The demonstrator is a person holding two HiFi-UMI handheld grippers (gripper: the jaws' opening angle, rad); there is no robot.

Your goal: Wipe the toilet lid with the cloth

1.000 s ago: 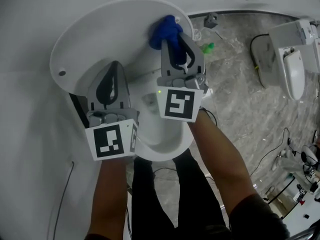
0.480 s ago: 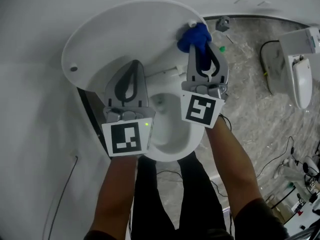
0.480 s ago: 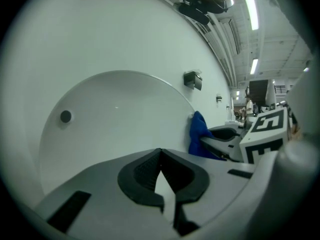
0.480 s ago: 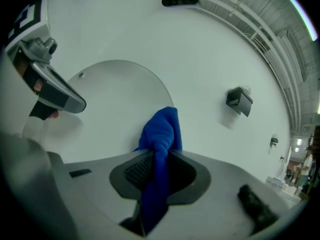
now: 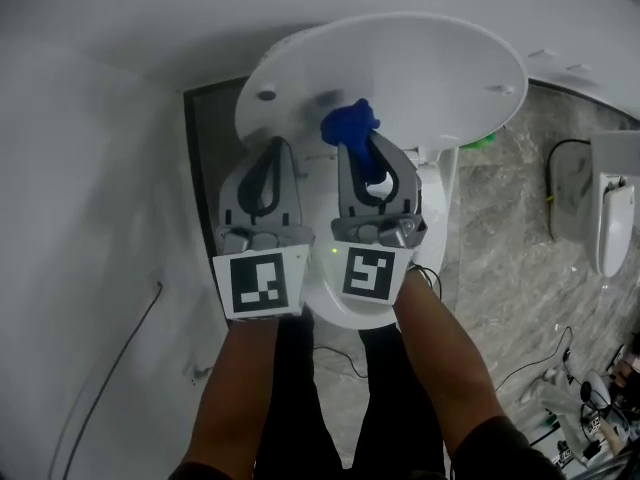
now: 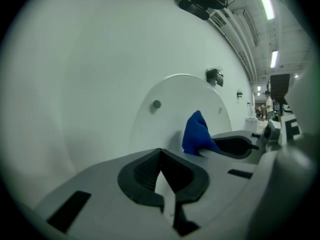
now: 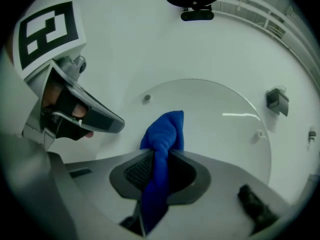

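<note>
The raised toilet lid (image 5: 400, 68) blocks ahead; wall (image 5: 90, 168) crowds left, floor (image 5: 500, 218) open right.

Test lab: toilet (image 5: 420, 78), second toilet (image 5: 612, 208), loose cables (image 5: 550, 198) on floor

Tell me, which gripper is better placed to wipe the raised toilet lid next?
The right gripper: its jaws are shut on the blue cloth, whose bunched end is close to the lid. The left gripper is shut and empty.
</note>
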